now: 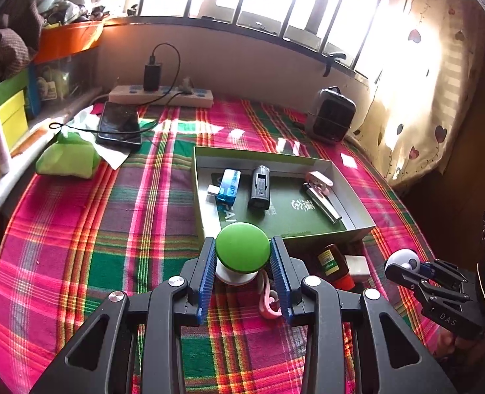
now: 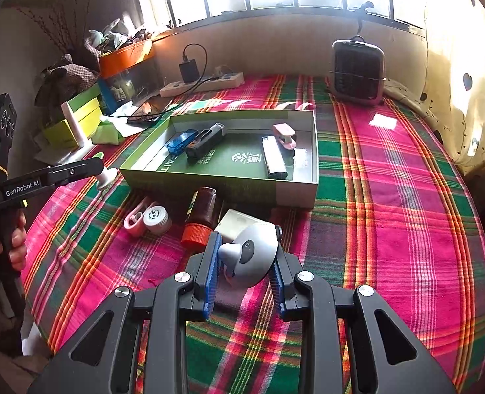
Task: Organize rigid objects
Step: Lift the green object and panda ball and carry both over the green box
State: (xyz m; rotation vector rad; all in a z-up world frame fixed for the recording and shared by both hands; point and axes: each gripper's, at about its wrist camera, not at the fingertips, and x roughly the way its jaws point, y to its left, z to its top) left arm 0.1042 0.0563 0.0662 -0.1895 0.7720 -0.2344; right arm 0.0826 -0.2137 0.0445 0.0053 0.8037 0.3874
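My left gripper (image 1: pixel 242 257) is shut on a white mushroom-shaped object with a green cap (image 1: pixel 242 246), held above the plaid cloth just in front of the green box tray (image 1: pixel 341 234). It also shows at the left of the right wrist view as the left gripper (image 2: pixel 102 172). My right gripper (image 2: pixel 247 262) is shut on a round grey-white figure (image 2: pixel 255 256), lifted off the cloth near the tray (image 2: pixel 209 187). The right gripper (image 1: pixel 403 264) appears at the right edge. The tray holds a blue stick (image 1: pixel 228 185), a black device (image 1: pixel 259 190), a silver lighter (image 1: pixel 322 203) and a pink clip (image 1: pixel 319 180).
On the cloth before the tray lie a brown bottle with an orange cap (image 2: pixel 203 208), a small white box (image 2: pixel 234 225), a pink case (image 2: pixel 135 220) and a white round cap (image 2: pixel 155 218). A small heater (image 2: pixel 357 72), a power strip (image 1: pixel 160 97) and a phone (image 1: pixel 119 124) sit at the back.
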